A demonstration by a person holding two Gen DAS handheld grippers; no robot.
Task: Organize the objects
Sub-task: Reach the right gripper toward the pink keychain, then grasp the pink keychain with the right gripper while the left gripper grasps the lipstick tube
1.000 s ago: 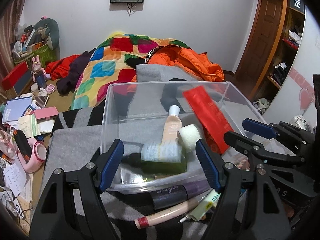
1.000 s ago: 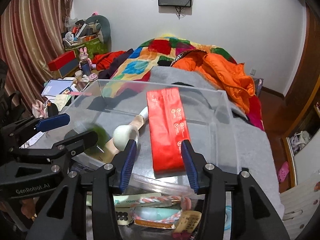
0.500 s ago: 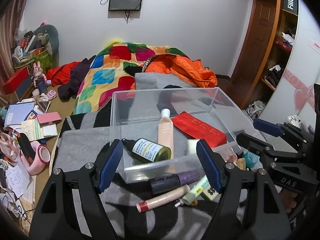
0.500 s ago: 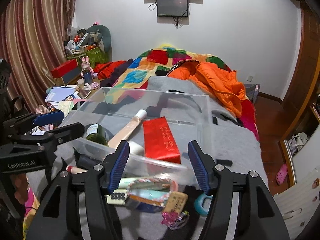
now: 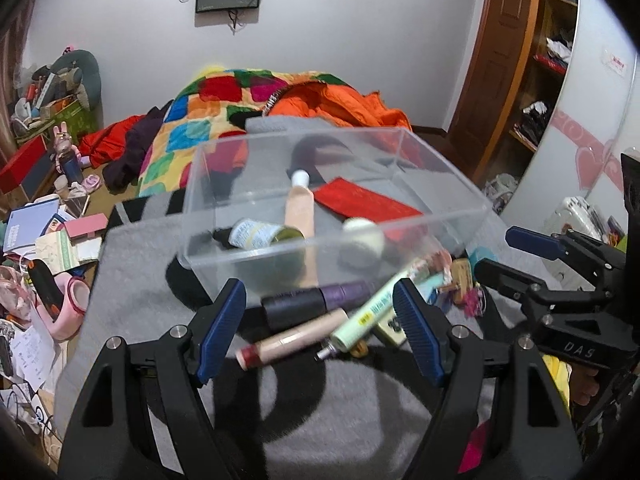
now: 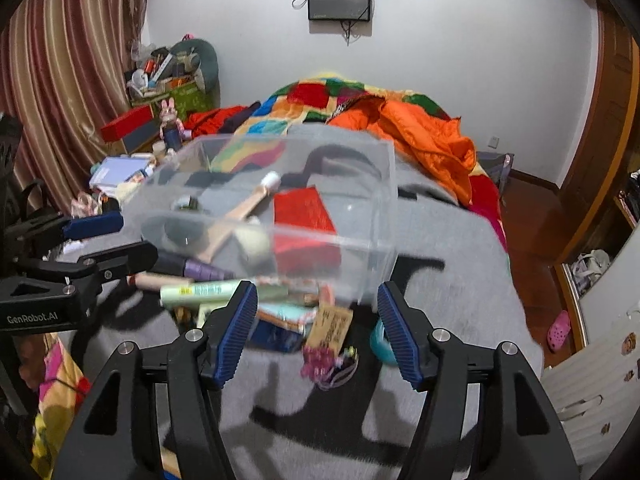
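A clear plastic box (image 5: 256,256) stands on the grey blanket (image 5: 320,400). In it lie a red packet (image 5: 360,200), a beige tube (image 5: 299,208), a green bottle (image 5: 260,234) and a white roll (image 5: 360,232). In front of the box lie a dark purple tube (image 5: 312,300), a beige stick (image 5: 292,340) and a light green tube (image 5: 372,312). My left gripper (image 5: 318,300) hovers open over these, pads touching nothing. My right gripper (image 6: 316,300) is open above a tag and keyring (image 6: 332,328), short of the box (image 6: 372,248), holding nothing.
A patchwork quilt (image 5: 224,104) and an orange jacket (image 5: 340,104) cover the bed behind the box. Books, papers and a pink object (image 5: 68,304) crowd the floor at the left. A wooden door and shelves (image 5: 520,80) stand at the right, and a teal ring (image 6: 378,344) lies beside the keyring.
My right gripper opened and let go of the red packet, which now lies in the box. Both grippers drew back from the box towards the loose items in front of it.
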